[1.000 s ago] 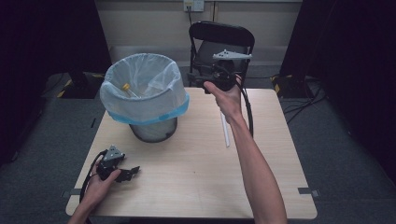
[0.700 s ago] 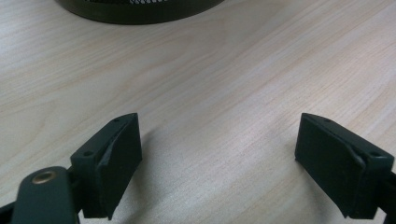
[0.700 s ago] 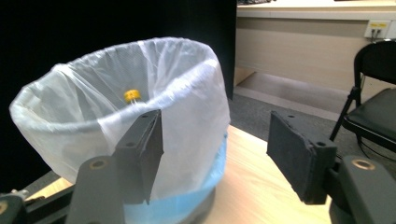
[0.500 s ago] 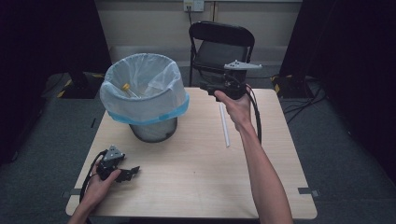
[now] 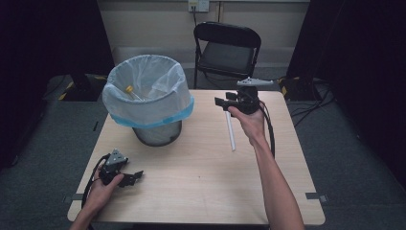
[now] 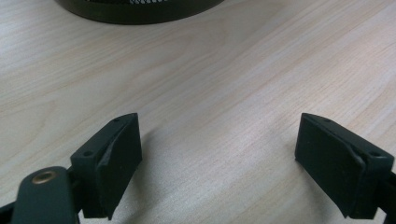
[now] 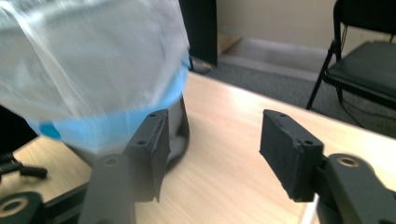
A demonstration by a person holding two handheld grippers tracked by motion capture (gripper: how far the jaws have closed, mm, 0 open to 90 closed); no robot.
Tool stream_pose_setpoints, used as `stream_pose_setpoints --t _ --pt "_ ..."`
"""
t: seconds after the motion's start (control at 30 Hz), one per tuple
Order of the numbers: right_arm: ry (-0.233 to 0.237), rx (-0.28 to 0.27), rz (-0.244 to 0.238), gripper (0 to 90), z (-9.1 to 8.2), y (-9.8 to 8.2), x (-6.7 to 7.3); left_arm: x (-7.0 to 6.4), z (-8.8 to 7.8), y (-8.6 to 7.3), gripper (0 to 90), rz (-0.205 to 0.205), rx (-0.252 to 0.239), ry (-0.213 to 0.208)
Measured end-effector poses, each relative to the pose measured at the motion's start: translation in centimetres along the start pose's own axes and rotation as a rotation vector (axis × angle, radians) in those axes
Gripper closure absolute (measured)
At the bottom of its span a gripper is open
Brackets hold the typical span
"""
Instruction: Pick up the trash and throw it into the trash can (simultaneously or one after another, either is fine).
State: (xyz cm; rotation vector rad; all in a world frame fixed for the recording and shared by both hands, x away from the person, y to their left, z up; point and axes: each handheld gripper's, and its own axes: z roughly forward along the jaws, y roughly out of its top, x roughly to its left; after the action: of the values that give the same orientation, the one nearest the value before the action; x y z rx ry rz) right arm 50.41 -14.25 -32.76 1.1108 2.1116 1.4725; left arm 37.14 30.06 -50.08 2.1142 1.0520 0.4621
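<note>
A mesh bin point(image 5: 155, 132) lined with a clear, blue-edged bag point(image 5: 148, 103) stands at the table's back left, with a yellow item point(image 5: 129, 89) inside. A thin white tube point(image 5: 231, 132) lies flat on the wood to the right of the bin. My right gripper point(image 5: 221, 102) hovers over the tube's far end and points left at the bin. Its jaws have just been closing and hold nothing; the right gripper view shows the gripper point(image 7: 215, 140) facing the bag point(image 7: 93, 65). My left gripper point(image 5: 136, 176) rests open at the front left, with bare wood between the jaws of that gripper point(image 6: 217, 154).
A black folding chair point(image 5: 230, 50) stands behind the table point(image 5: 201, 191). Cables trail from both grippers. The bin's base point(image 6: 140, 9) lies just ahead of the left gripper. Dark floor surrounds the table.
My right hand has moved right and down, away from the bin's rim to above the white tube. The left hand has stayed put.
</note>
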Motion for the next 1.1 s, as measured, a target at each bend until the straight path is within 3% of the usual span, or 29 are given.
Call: stream_pose_setpoints --t 0.23,0.57,0.6,0.63,0.73,0.93,1.1 --pt "-0.042 0.074 0.026 52.0 0.0 -2.6 -1.2 0.0 0.0 0.0 14.1 0.0 0.001 0.002" --pt "-0.064 0.156 0.045 58.9 0.4 -5.6 -1.9 0.0 0.0 0.0 14.1 0.0 0.002 0.005" --pt "-0.064 0.156 0.045 58.9 0.4 -5.6 -1.9 0.0 0.0 0.0 14.1 0.0 0.002 0.005" --pt "-0.104 0.19 0.036 59.4 0.7 -6.3 -2.1 0.0 0.0 0.0 14.1 0.0 0.001 0.002" --pt "-0.108 0.226 0.057 60.4 1.1 -7.1 -2.4 0.0 0.0 0.0 14.1 0.0 0.002 0.005" --pt "-0.117 0.272 0.05 59.6 1.6 -8.3 -2.6 0.0 0.0 0.0 14.1 0.0 0.001 0.002" --pt "-0.149 0.332 0.063 56.3 1.9 -10.4 -3.1 0.0 0.0 0.0 14.1 0.0 0.002 0.005"
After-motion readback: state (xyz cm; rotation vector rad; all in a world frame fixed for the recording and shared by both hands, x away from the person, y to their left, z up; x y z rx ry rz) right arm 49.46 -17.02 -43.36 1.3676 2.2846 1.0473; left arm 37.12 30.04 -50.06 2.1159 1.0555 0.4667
